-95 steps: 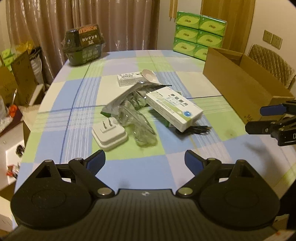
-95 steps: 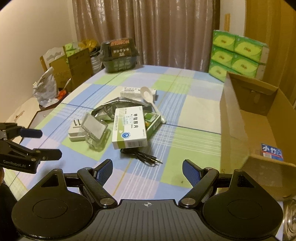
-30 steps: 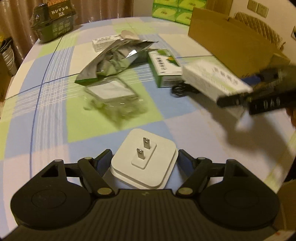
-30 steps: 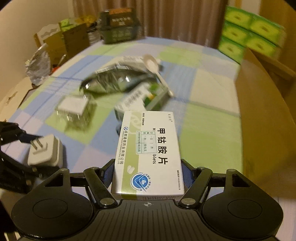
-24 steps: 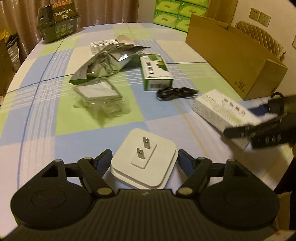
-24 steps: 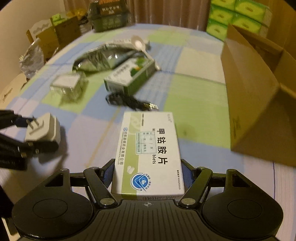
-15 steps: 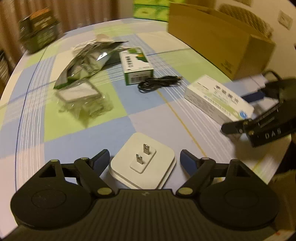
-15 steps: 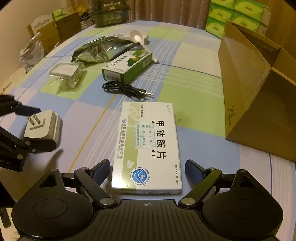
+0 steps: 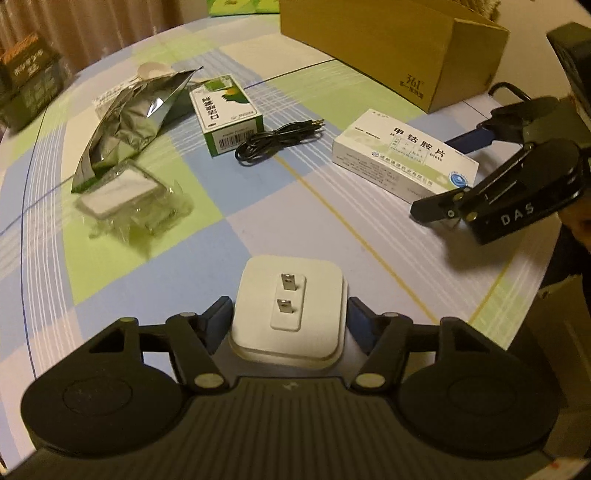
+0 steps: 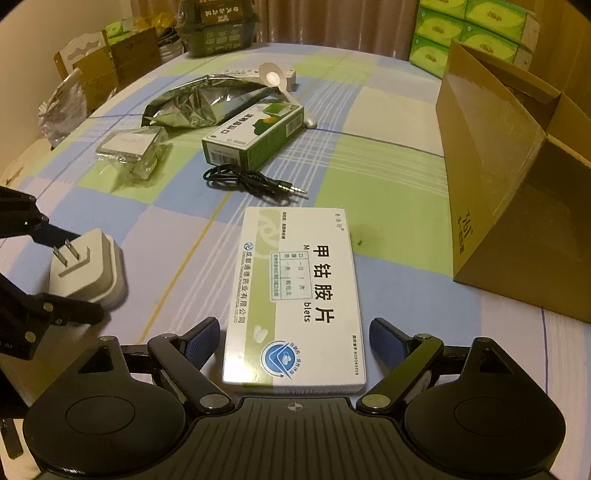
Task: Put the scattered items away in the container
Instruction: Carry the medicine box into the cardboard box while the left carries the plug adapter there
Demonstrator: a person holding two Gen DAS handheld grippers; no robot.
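Observation:
My left gripper [image 9: 290,319] is shut on a white plug adapter [image 9: 288,312], prongs up, low over the table; the adapter also shows in the right wrist view [image 10: 86,267]. My right gripper [image 10: 293,341] is open, its pads apart on either side of a white and green medicine box [image 10: 295,295] that lies flat on the table; the box also shows in the left wrist view [image 9: 402,162]. The open cardboard box [image 10: 517,166] stands at the right.
On the checked tablecloth [image 10: 384,177] lie a green box [image 10: 255,134], a black audio cable [image 10: 251,181], a silver foil bag [image 10: 201,101], a clear wrapped packet [image 10: 129,147] and a white spoon [image 10: 280,83]. Green tissue packs [image 10: 469,33] are stacked behind.
My right gripper set the medicine box down on the table and opened. My left gripper opened around the plug adapter half a second ago and has closed on it again.

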